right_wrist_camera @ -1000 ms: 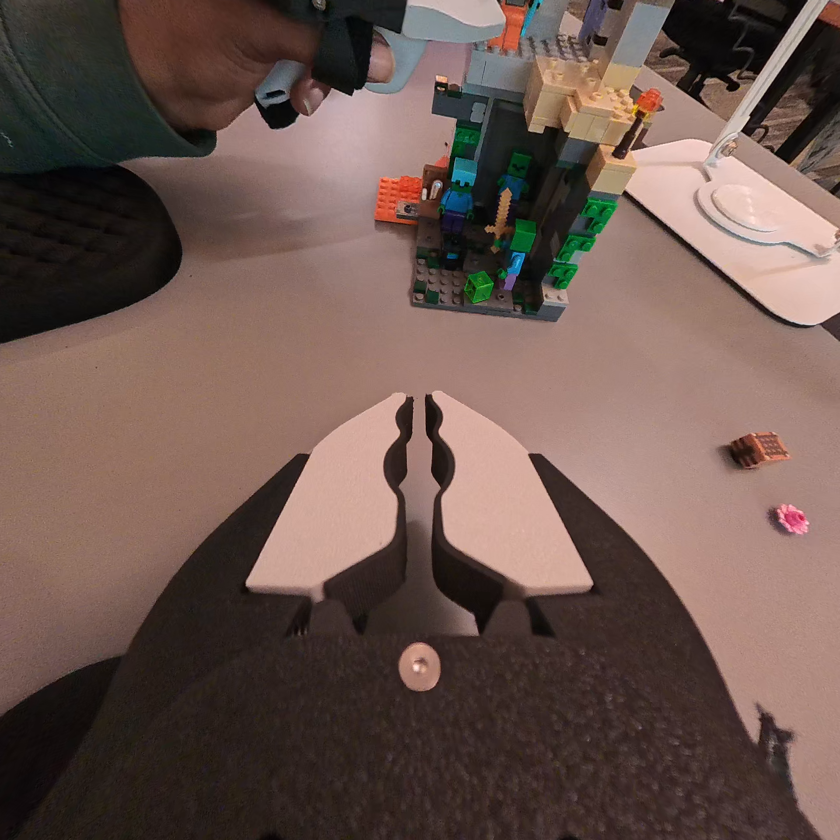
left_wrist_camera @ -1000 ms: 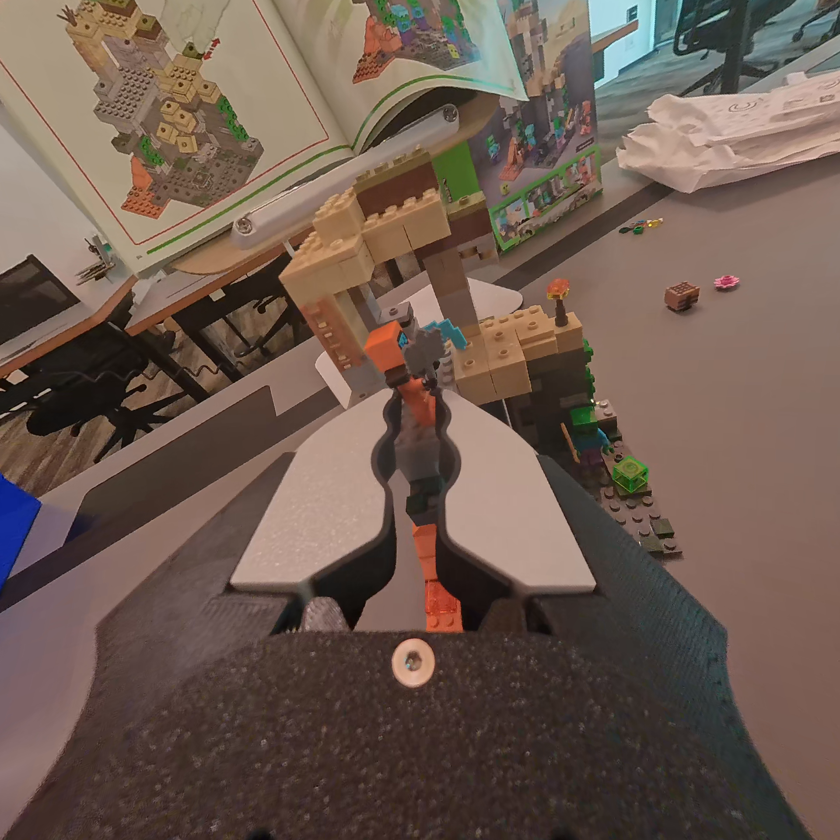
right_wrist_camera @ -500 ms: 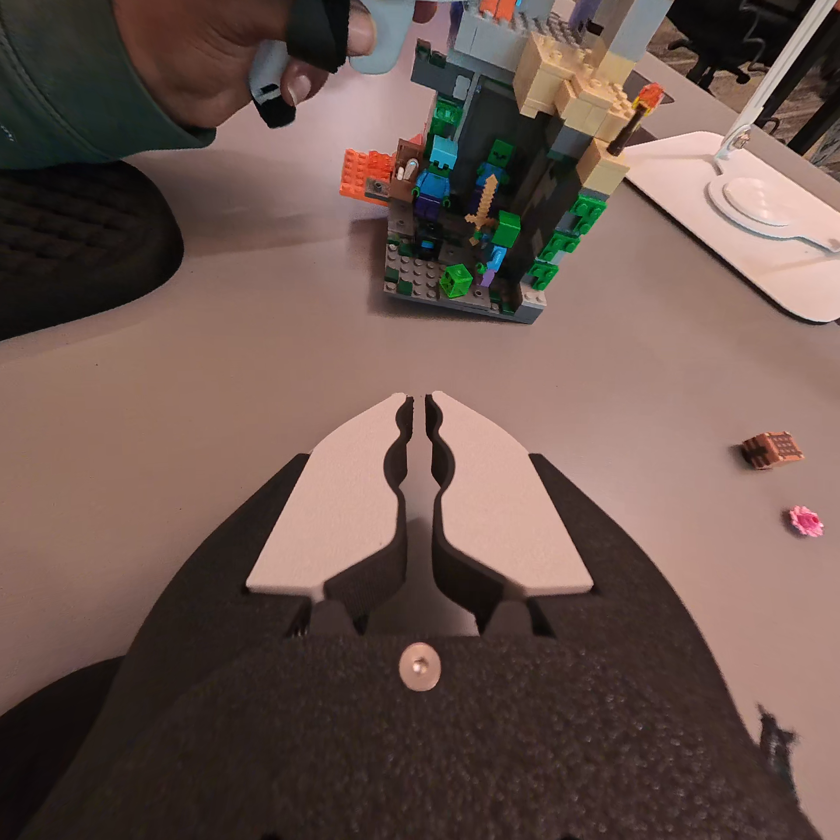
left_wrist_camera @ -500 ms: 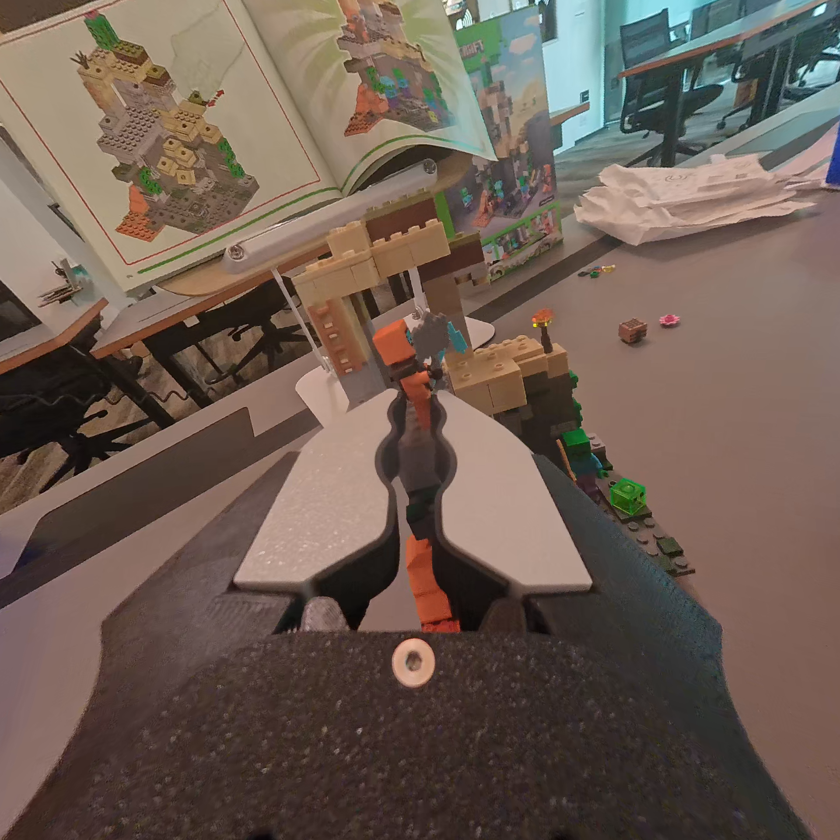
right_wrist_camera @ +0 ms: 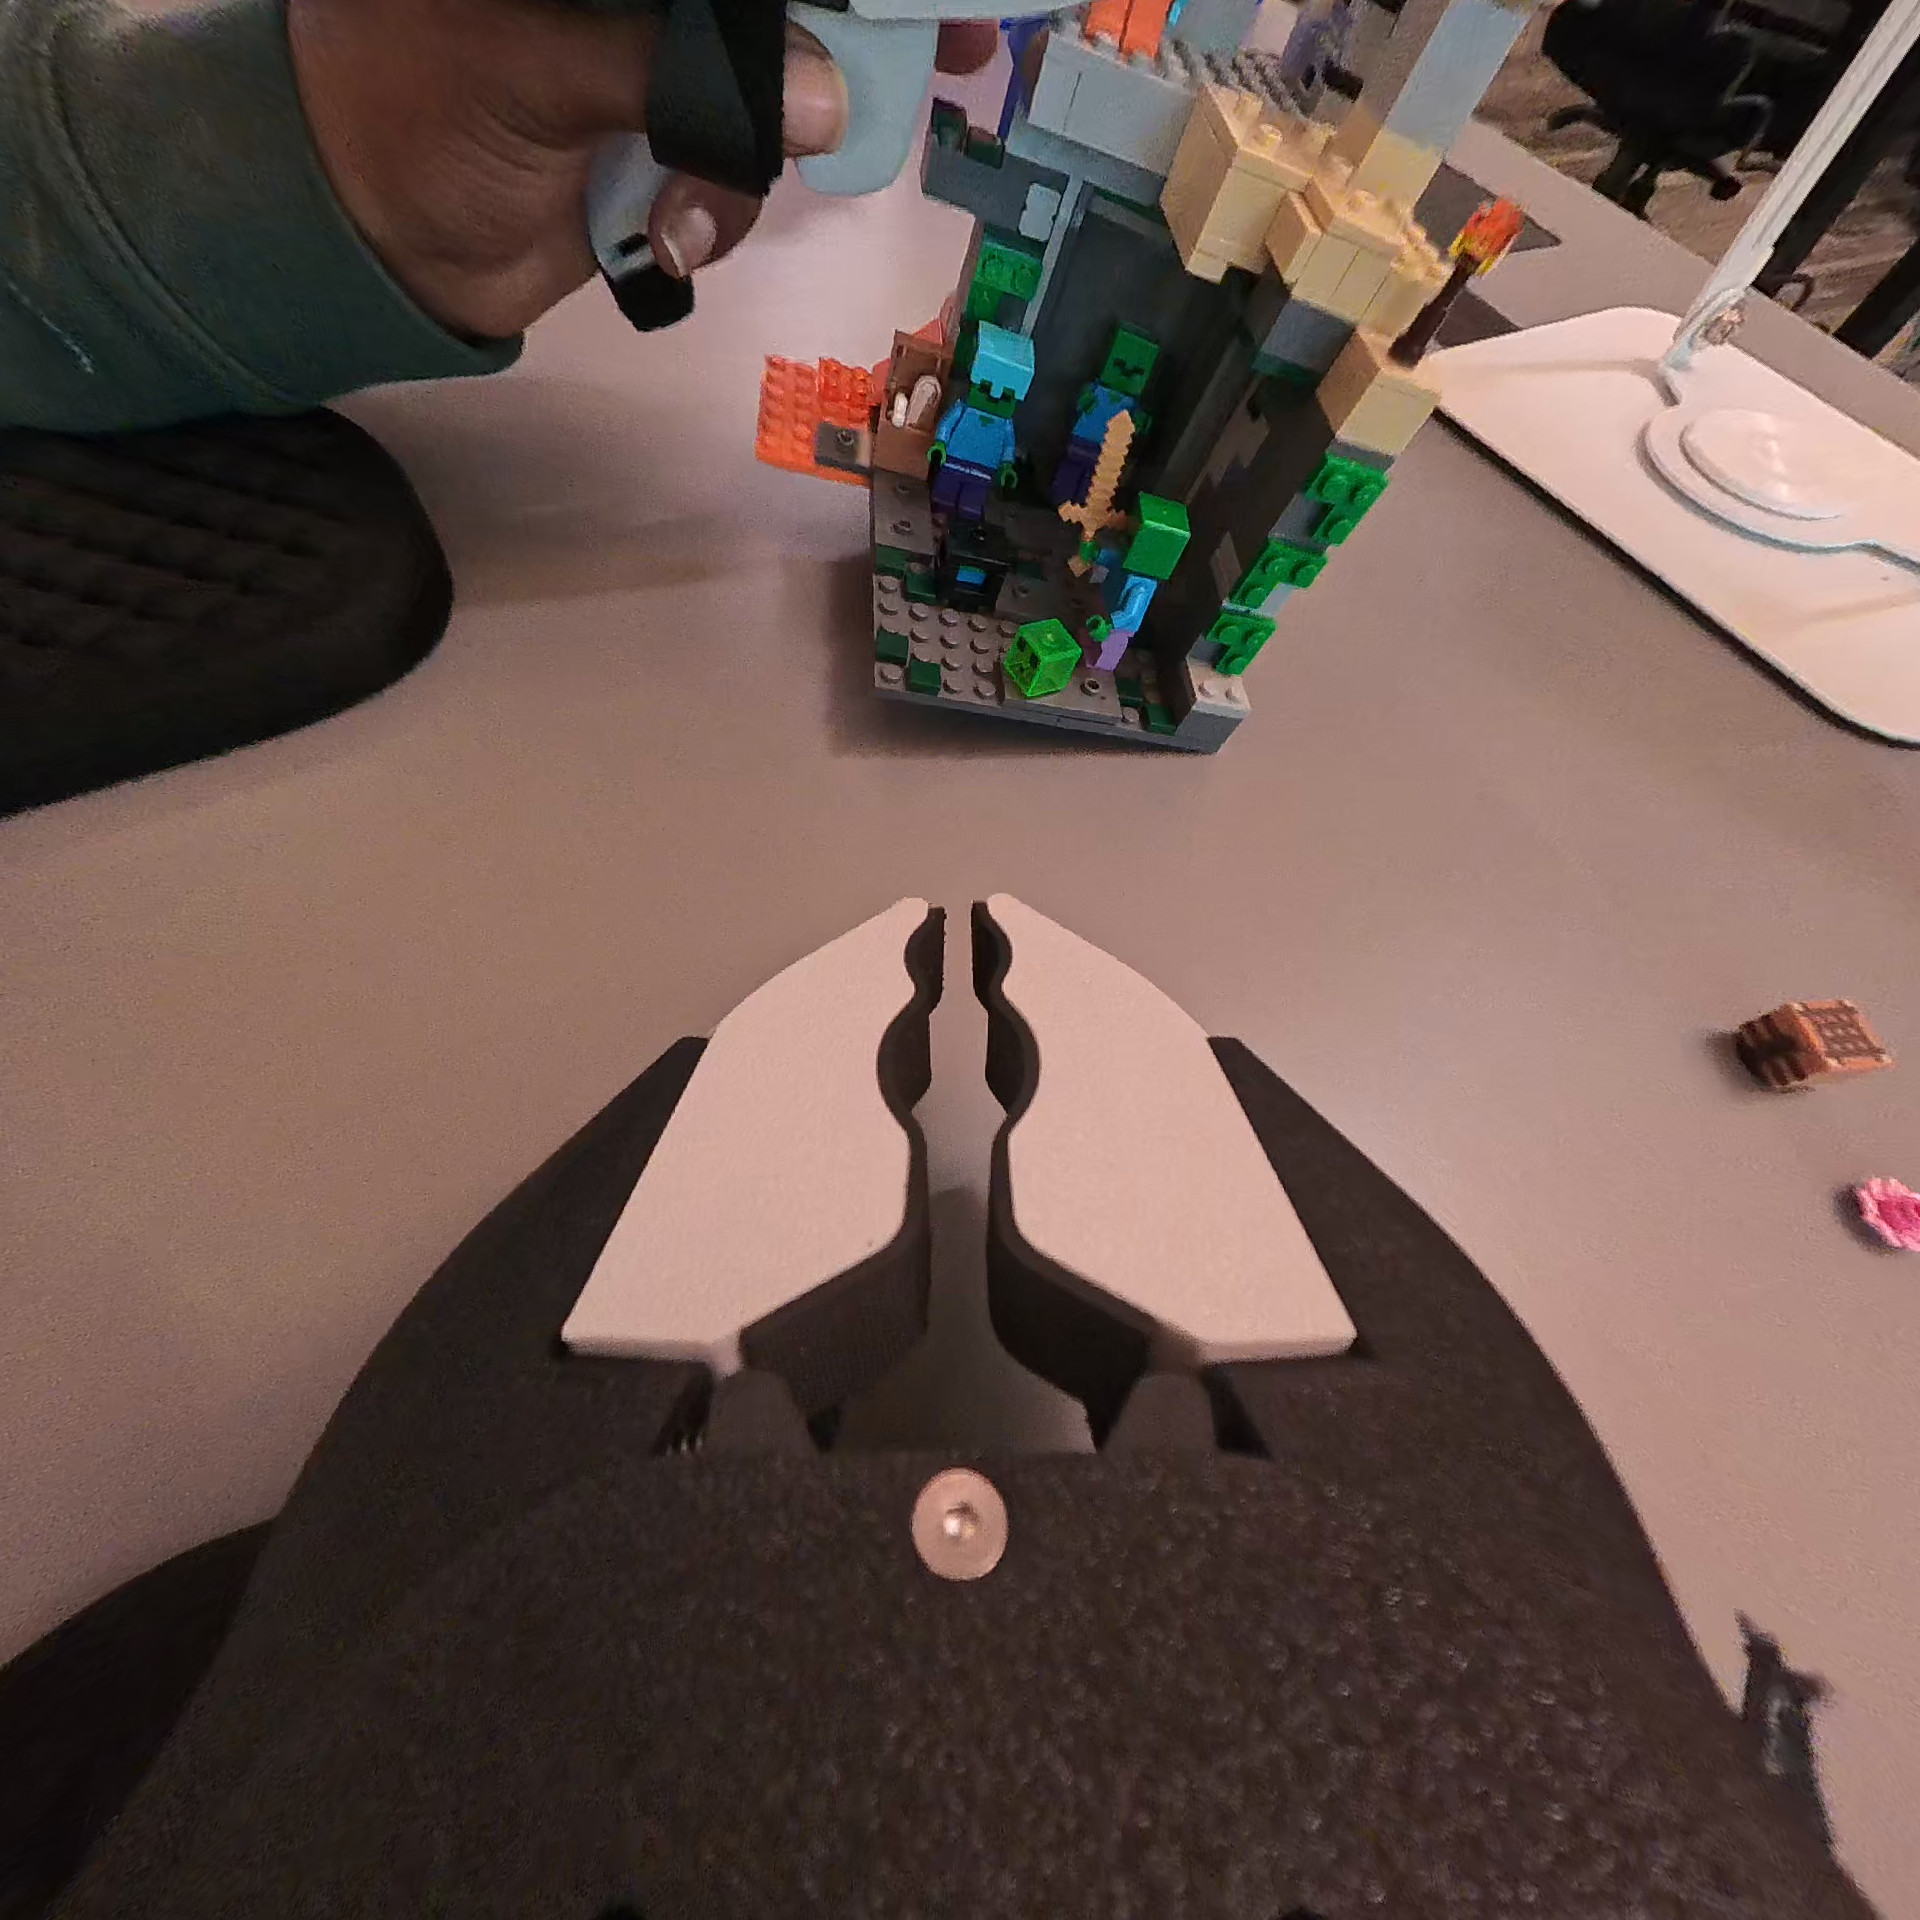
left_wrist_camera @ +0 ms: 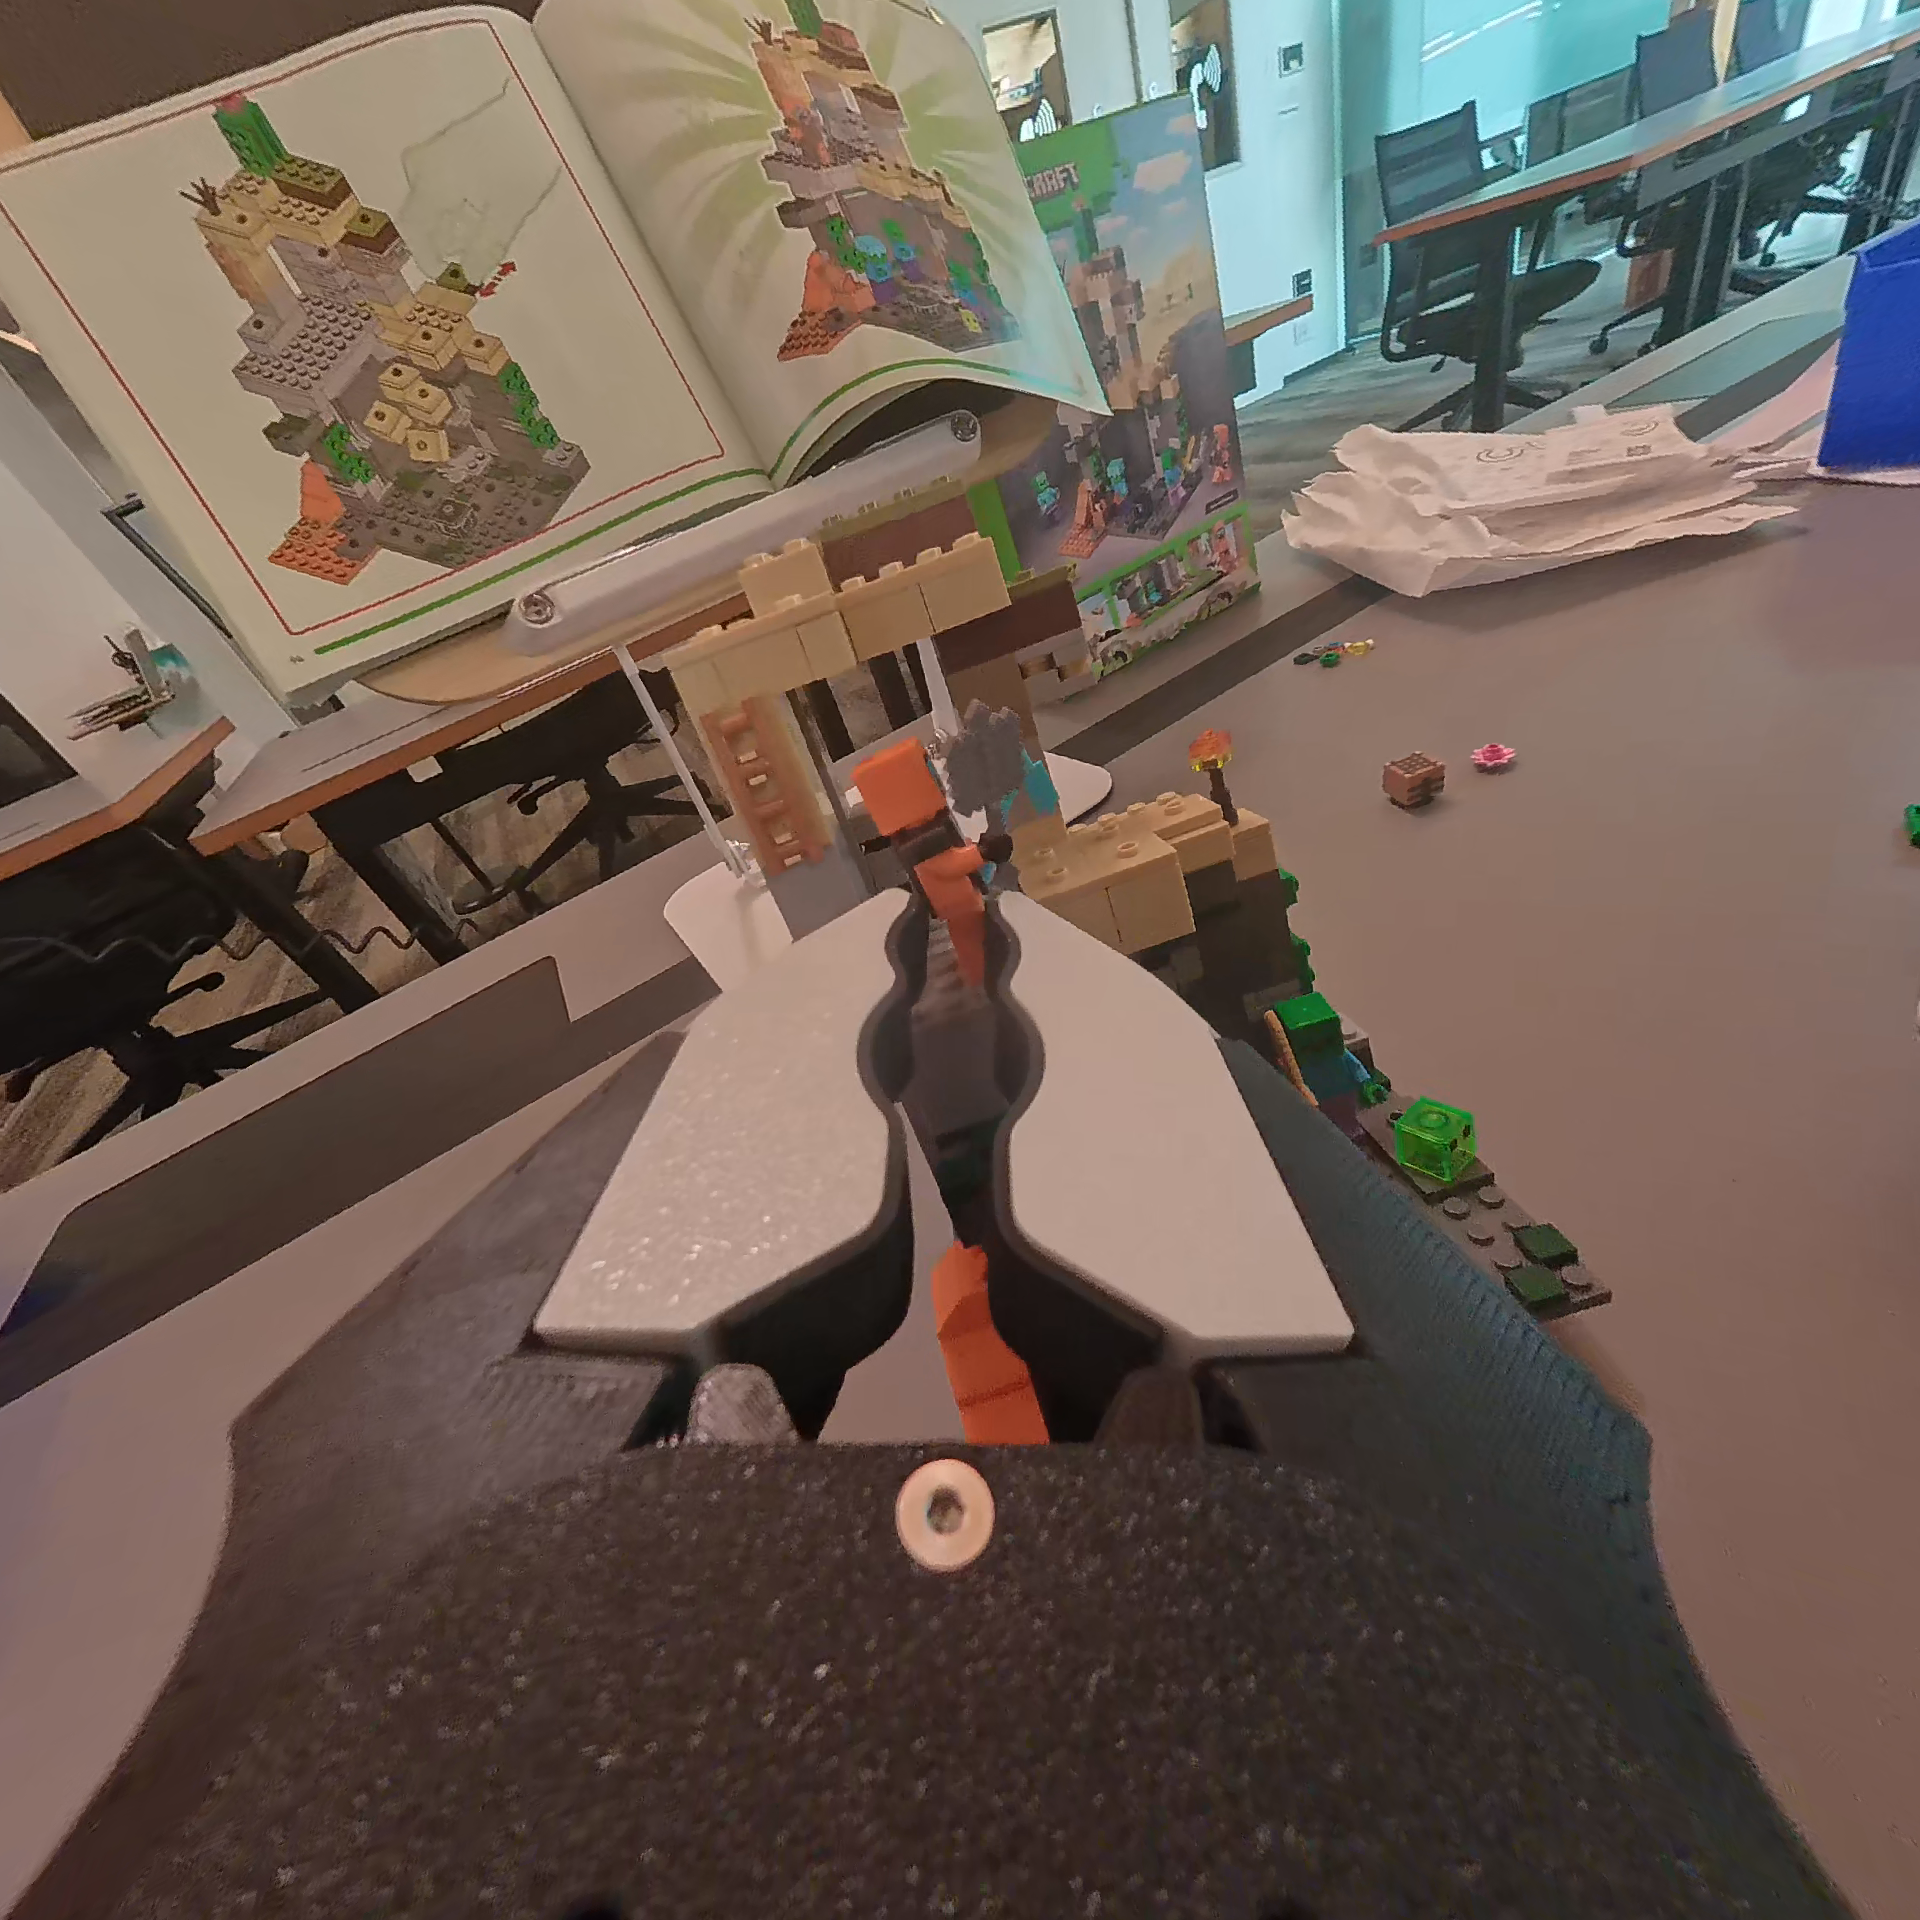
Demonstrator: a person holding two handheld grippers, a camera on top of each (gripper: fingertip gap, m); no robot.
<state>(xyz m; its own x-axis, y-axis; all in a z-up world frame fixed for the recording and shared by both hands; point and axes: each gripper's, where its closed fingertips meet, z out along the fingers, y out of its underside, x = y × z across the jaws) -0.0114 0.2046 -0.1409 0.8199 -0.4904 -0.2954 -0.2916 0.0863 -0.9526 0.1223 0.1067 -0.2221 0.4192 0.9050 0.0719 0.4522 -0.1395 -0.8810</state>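
1. The left gripper [left_wrist_camera: 956, 920] was clamped narrowly on an orange minifigure [left_wrist_camera: 902, 795] that carried a grey axe. The figure's head and the axe stuck out beyond the fingertips, at the top of the brick model [left_wrist_camera: 1143, 883], beside its tan ladder.
2. Over the last second that grasp did not change. The view itself had drawn back and risen from the model, so more of the open instruction booklet [left_wrist_camera: 416, 343] and the set's box [left_wrist_camera: 1143, 416] behind the model had come into sight.
3. From the right wrist view, the person's hand [right_wrist_camera: 468, 177] with the left gripper sat over the model's top. The brick model [right_wrist_camera: 1143, 416] filled more of the picture than a second earlier, and its grey base plate looked tipped rather than flat on the table [right_wrist_camera: 416, 987]. Whether the model was lifted at one edge I cannot tell.
4. The right gripper [right_wrist_camera: 958, 914] hung low over bare table in front of the model, well apart from it. Its jaws were nearly together with only a slit between them, and nothing was in them, the same as before.
5. To the right of the model, a small brown block [right_wrist_camera: 1813, 1044] and a pink flower piece [right_wrist_camera: 1886, 1210] lay loose and untouched. They had only slid a little outward in the frame.
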